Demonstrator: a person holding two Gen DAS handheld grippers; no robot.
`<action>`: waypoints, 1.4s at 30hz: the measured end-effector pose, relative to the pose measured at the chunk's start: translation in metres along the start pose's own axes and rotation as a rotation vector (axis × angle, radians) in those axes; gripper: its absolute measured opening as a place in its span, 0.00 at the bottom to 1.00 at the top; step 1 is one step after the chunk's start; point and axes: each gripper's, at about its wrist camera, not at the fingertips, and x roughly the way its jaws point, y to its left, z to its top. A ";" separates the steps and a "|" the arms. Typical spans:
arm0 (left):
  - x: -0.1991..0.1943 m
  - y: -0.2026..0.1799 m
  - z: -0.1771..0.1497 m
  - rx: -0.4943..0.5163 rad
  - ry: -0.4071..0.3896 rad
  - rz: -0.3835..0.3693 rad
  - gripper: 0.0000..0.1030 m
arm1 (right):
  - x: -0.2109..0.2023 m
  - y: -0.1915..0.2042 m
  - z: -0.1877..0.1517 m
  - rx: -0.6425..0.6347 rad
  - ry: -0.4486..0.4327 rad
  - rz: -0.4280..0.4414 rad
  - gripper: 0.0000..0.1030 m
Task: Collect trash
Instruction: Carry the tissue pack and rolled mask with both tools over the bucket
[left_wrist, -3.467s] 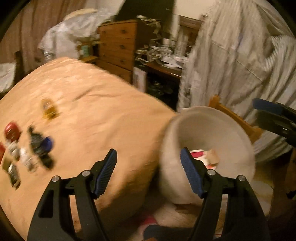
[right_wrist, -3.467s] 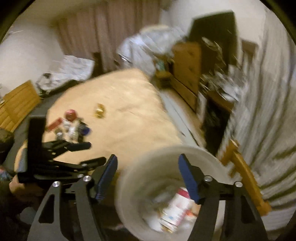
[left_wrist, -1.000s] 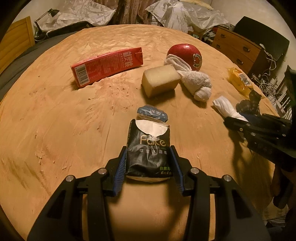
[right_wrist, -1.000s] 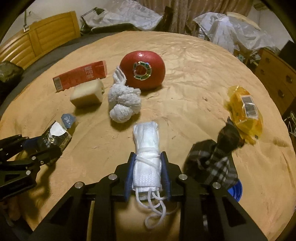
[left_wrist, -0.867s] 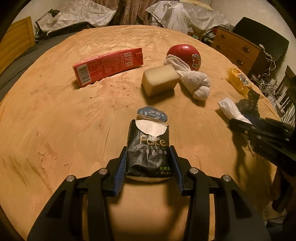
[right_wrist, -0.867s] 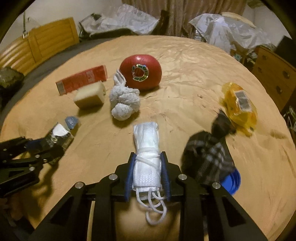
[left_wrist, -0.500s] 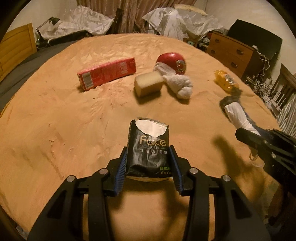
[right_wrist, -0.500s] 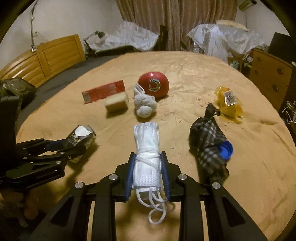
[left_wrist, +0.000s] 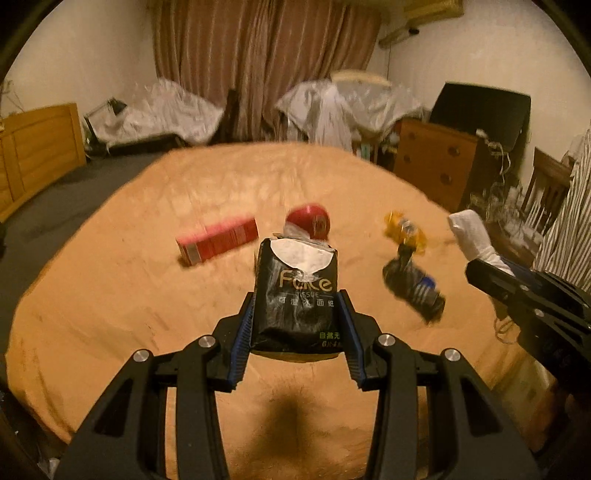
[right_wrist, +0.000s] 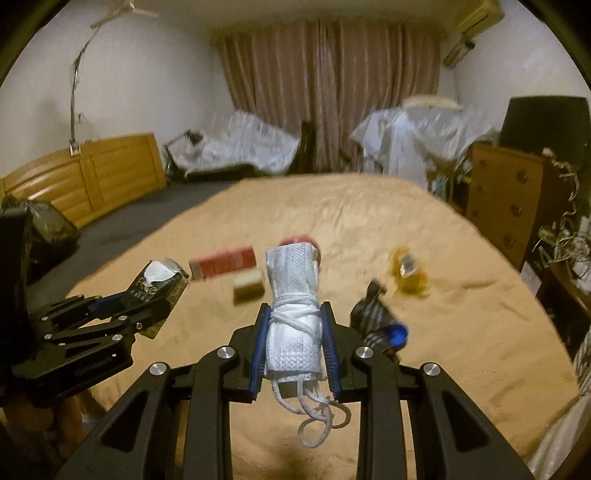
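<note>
Both tongs are loaded and raised clear of the bed, so two pieces of trash are picked up but not yet binned. The left tongs are clamped on a black tissue pack with white tissue showing at its torn top, held upright above the orange bedspread; the right tongs are closed tight on a rolled white face mask bound with its own cord, whose loops dangle below the grip. No bin shows in either view, so I judge the carry to it and the drop are still ahead. Left on the bed are a red carton, a red round tin, a pale sponge-like block, a yellow wrapper, and a dark plaid cloth beside a blue cap. A white cloth bundle may lie behind the held tissue pack; I cannot tell. By this count the task looks under halfway, with several more trips needed.
</note>
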 end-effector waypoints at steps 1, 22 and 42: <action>-0.004 -0.002 0.003 0.000 -0.016 0.004 0.40 | -0.012 0.002 0.003 -0.001 -0.030 -0.009 0.27; -0.068 -0.032 0.007 0.029 -0.184 -0.008 0.40 | -0.107 0.033 -0.001 -0.015 -0.169 -0.073 0.27; -0.056 -0.098 0.023 0.093 -0.171 -0.126 0.40 | -0.154 -0.011 0.006 0.031 -0.180 -0.191 0.27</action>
